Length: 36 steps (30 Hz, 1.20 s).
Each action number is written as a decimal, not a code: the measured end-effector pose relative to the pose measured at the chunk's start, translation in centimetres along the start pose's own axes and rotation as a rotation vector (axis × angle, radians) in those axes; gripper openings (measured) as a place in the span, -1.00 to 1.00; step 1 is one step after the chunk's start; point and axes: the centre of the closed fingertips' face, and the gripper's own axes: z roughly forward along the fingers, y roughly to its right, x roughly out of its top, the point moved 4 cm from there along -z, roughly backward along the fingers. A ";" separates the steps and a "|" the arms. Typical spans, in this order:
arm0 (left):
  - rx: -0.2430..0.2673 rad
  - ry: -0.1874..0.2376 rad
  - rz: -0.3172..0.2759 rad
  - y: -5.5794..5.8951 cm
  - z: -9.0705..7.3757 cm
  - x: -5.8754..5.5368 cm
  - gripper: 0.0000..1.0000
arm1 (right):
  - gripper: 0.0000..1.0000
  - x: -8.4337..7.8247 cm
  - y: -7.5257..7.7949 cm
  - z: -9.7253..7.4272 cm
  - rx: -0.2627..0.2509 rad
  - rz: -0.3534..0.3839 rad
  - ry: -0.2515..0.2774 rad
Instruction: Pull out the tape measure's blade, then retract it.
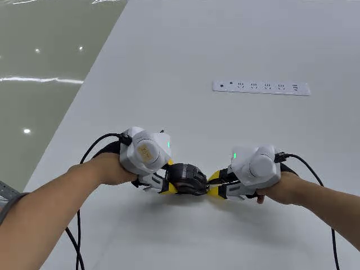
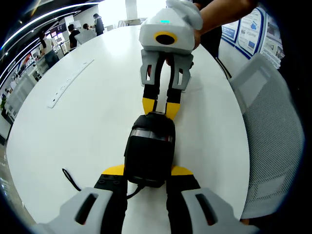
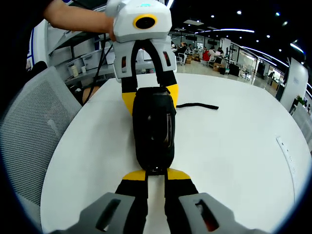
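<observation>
HEAD VIEW
Table: white, long, runs off toward 12.
Tape measure: black case, low centre of the pic, held just above the table between both grippers.
Left gripper: at 9 of the case, yellow tips on the case's near end, person's hand round the body.
Right gripper: at 3 of the case, yellow tips touching its other end, second hand behind.
Power strip: white, flat on the table at 1, well apart from the work.

LEFT GRIPPER VIEW
Left gripper: jaws come up from 6, set wide, clamped on both flanks of the case.
Tape measure: dead centre, lengthwise toward 12, no length of blade seen out.
Right gripper: faces in from 12, tips narrow, almost together at the case's far end.
Strap: thin black cord on the table at 8.
Chair: grey mesh, at 3.

RIGHT GRIPPER VIEW
Right gripper: jaws from 6, narrow, tips pinched at the case's near end w/ a small dark tab between them.
Tape measure: centre, upright in the pic.
Left gripper: at 12, jaws spread round the case's far half.
Strap: on the table at 2 of the case.
</observation>
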 end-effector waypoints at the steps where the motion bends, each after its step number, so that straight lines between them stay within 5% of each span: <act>1: 0.000 0.000 -0.001 0.0 0.0 0.0 -0.48 | -0.79 0.0 0.0 0.0 0.000 0.000 0.000; 36: 0.006 -0.009 -0.001 -0.1 -0.2 -0.3 -0.48 | -0.83 0.3 0.1 -0.6 0.007 0.014 0.028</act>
